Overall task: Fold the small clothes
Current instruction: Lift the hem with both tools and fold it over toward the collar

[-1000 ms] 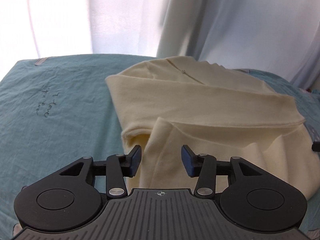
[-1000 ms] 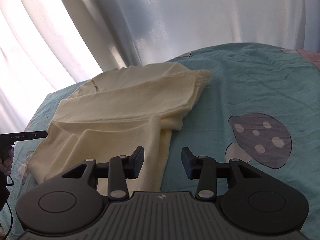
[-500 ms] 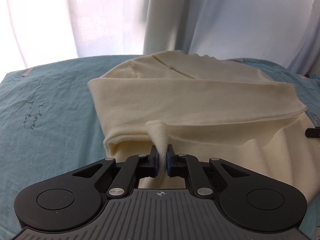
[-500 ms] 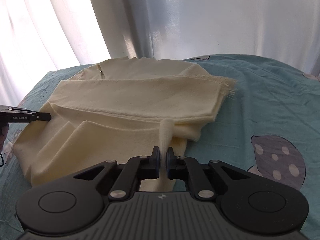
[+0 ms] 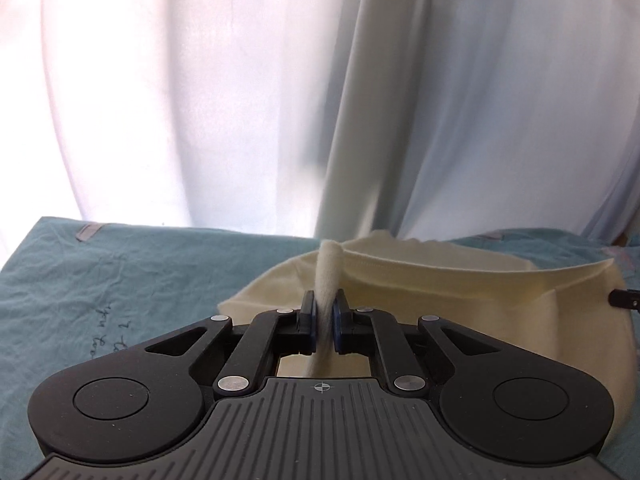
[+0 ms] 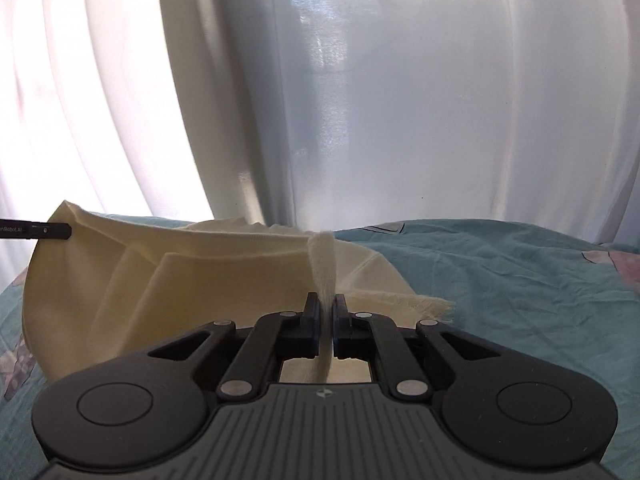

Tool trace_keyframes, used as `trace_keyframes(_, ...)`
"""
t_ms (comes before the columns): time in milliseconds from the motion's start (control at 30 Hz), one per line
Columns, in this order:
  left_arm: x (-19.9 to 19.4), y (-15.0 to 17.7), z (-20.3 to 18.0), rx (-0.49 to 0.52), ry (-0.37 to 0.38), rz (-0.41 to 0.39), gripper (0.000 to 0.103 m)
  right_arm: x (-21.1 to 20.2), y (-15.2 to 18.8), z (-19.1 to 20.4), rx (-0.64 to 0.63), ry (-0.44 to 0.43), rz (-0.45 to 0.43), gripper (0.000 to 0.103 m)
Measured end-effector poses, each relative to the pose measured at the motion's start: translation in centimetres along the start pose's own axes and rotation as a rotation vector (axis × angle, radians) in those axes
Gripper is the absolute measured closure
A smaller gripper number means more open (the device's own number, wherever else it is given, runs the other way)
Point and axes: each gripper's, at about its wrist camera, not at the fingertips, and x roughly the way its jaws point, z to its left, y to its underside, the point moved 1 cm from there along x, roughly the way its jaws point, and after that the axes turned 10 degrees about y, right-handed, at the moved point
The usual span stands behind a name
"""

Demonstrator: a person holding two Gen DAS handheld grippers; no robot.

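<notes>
Progress looks to be somewhere in the middle of a fold: both tongs have a near corner of the cream garment (image 5: 460,304) pinched and raised, but nothing has been laid over yet. The left gripper (image 5: 324,322) has its jaws closed almost fully on a thin ridge of the knit, which pokes out toward twelve o'clock above the pads; the right gripper (image 6: 325,322) is closed the same way on another ridge of the same cloth. Between the two grips the lifted hem hangs slack, running off toward three o'clock in the left view and toward nine o'clock in the right view, where the tip of the other gripper shows at the frame edge. The rest of the garment lies on the teal bedsheet (image 6: 500,280), in front of the white curtain (image 6: 400,100), with earlier creases visible in its body. What remains, as I judge it, is carrying the held edge over the far part, laying it flat and letting go; whether more folds follow cannot be told.
</notes>
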Motion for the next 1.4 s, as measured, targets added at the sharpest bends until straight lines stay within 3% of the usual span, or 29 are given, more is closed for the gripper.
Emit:
trace_keyframes(133,5.6,1.8,1.5,-0.053,-0.031,0.121,0.093,4.6,0.3,-0.4,0.022,0.021,0.100,0.098)
trace_keyframes(200,6.3,2.8,1.9,-0.063,-0.016,0.141,0.092,5.9,0.8,-0.6,0.020,0.035,0.143,0.097)
trace_keyframes(267,6.2,3.3,2.1,-0.075,0.033,0.141,0.080,6.2,1.2,-0.8,0.022,0.034,0.165,0.094)
trace_keyframes(333,5.9,3.7,2.1,-0.071,0.108,0.136,0.043,6.2,1.1,-1.0,0.022,0.013,0.165,0.089)
trace_keyframes(367,5.6,4.0,2.0,-0.064,0.143,0.129,0.039,6.2,1.1,-1.0,0.017,0.002,0.165,0.088)
trace_keyframes(467,6.1,4.3,1.6,-0.044,0.159,0.133,0.047,7.1,1.1,-0.4,-0.001,-0.007,0.179,0.088)
trace_keyframes(533,6.6,4.4,1.0,-0.006,0.112,0.138,0.084,7.4,1.4,0.2,-0.022,0.006,0.174,0.088)
trace_keyframes(567,6.7,4.4,0.9,0.010,0.094,0.136,0.092,7.4,1.5,0.5,-0.036,0.016,0.168,0.089)
trace_keyframes(600,6.5,4.2,0.6,0.023,0.083,0.132,0.094,7.3,1.5,0.8,-0.052,0.026,0.159,0.097)
trace_keyframes(700,4.9,2.4,-0.3,0.069,0.023,0.091,0.095,6.5,1.2,1.6,-0.109,0.047,0.125,0.098)
trace_keyframes(833,3.5,-2.3,-0.9,0.115,-0.003,-0.041,0.094,5.5,-1.4,1.7,-0.126,0.074,0.034,0.098)
trace_keyframes(1000,8.5,-6.9,-0.2,0.070,-0.118,-0.077,0.094,8.1,-5.9,2.1,-0.113,0.208,-0.086,0.098)
trace_keyframes(1200,15.8,-5.6,-0.2,0.084,-0.207,0.008,0.094,13.4,-6.6,3.0,-0.136,0.303,-0.059,0.098)
trace_keyframes(1400,18.6,-3.5,0.8,0.034,-0.229,0.054,0.091,16.2,-4.6,2.9,-0.169,0.358,-0.010,0.097)
